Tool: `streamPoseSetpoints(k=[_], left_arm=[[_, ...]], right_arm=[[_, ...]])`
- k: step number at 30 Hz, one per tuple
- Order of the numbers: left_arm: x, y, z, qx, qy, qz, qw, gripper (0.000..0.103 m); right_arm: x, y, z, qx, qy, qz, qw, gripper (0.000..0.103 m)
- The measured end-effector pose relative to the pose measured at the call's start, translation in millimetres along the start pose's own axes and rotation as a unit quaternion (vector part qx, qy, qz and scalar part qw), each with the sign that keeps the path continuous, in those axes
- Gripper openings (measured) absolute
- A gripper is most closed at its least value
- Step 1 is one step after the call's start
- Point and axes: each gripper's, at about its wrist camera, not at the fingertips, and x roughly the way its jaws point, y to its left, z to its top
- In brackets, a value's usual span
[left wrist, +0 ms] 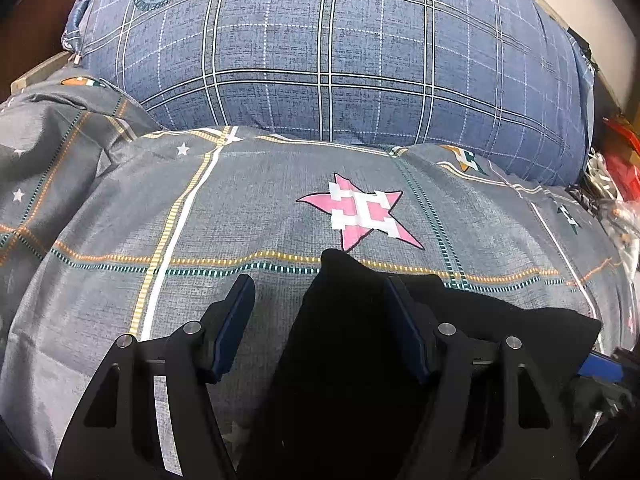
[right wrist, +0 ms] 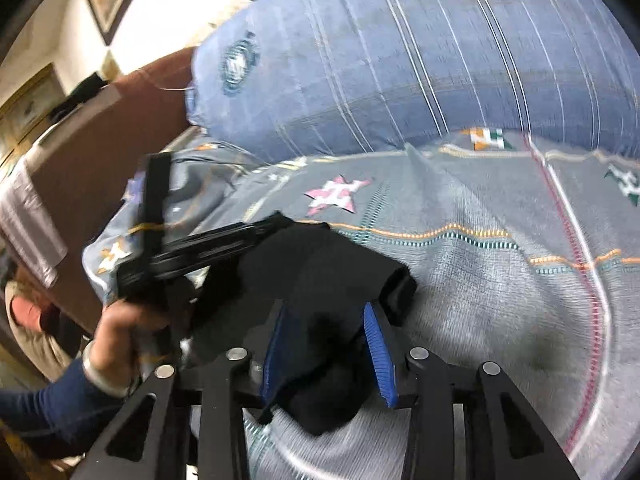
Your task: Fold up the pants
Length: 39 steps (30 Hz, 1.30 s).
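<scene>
Left wrist view shows 1 pair of black pants (left wrist: 344, 360) lying bunched on a bed (left wrist: 120, 300) covered with a grey checked sheet that carries 1 pink star (left wrist: 362, 212) and small white stars. The left gripper (left wrist: 320, 308) has its jaws spread wide: 1 corner of the pants rises between the 2 blue-padded fingers (left wrist: 236, 320), close to the right-hand one, while the left-hand one stands apart over bare sheet. Beyond the star lies 1 large blue plaid pillow (left wrist: 340, 60).

Right wrist view, blurred, shows the right gripper (right wrist: 332, 348) with its 2 bright blue pads also apart, black cloth of the pants (right wrist: 312, 280) lying between them without being pinched. To its left, 1 hand (right wrist: 120, 332) with a bracelet at the wrist holds the other gripper (right wrist: 192, 248), whose tip reaches the far edge of the pants. Behind it stands 1 brown headboard (right wrist: 100, 168).
</scene>
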Motion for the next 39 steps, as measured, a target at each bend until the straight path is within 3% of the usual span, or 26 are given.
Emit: streamPoseSetpoints(k=[1, 3, 6, 9, 17, 18, 20, 21, 22, 26, 29, 34, 39], left_arm=[[0.1, 0.5, 0.0, -0.003, -0.001, 0.001, 1.0, 0.067], [-0.3, 1.7, -0.2, -0.012, -0.003, 0.002, 0.9999, 0.067], [2.7, -1.3, 0.0, -0.013, -0.003, 0.003, 0.9999, 0.067], [4.2, -8.0, 0.0, 0.002, -0.008, 0.012, 0.9999, 0.067], [0.9, -1.6, 1.8, -0.009, 0.004, -0.009, 0.9999, 0.067], [-1.0, -0.6, 1.9, -0.011, 0.008, -0.015, 0.9998, 0.067], [-5.5, 1.0, 1.6, -0.01, 0.013, -0.027, 0.9995, 0.067], [-7.8, 1.2, 1.0, -0.008, 0.017, -0.033, 0.9993, 0.067], [-10.2, 1.0, 0.4, -0.004, 0.02, -0.038, 0.9991, 0.067], [-21.7, -0.2, -4.2, 0.022, 0.026, -0.053, 0.998, 0.067], [-25.8, 0.6, -6.1, 0.031, 0.034, -0.064, 0.9969, 0.067], [-25.8, 19.7, -5.6, 0.01, 0.061, -0.095, 0.9935, 0.067], [-19.2, 37.8, -6.5, -0.016, 0.087, -0.124, 0.9884, 0.069]], right_arm=[[4.9, -2.1, 1.8, -0.001, -0.003, 0.003, 1.0, 0.021], [10.6, -2.5, 10.7, -0.015, -0.005, -0.006, 1.0, 0.014], [7.4, -2.6, 17.3, -0.037, -0.006, -0.028, 0.999, 0.013], [15.7, -5.9, 9.7, -0.055, 0.022, -0.061, 0.996, 0.013], [-9.6, -11.7, -3.3, -0.015, 0.003, -0.056, 0.998, 0.015], [-14.6, -10.5, -4.5, -0.011, -0.004, -0.051, 0.999, 0.017], [-26.4, -12.7, -9.4, 0.013, -0.018, -0.032, 0.999, 0.032], [-28.8, -14.4, -9.8, 0.024, -0.02, -0.026, 0.999, 0.05], [-32.0, -17.9, -12.7, 0.042, -0.023, -0.01, 0.999, 0.054], [-31.3, -21.4, -19.5, 0.074, -0.026, 0.024, 0.997, 0.054], [-18.8, -20.7, -25.6, 0.087, -0.003, 0.029, 0.996, 0.055], [-9.0, -17.6, -29.0, 0.095, 0.009, 0.034, 0.995, 0.068], [0.1, -23.3, -31.3, 0.106, 0.017, 0.04, 0.993, 0.07]])
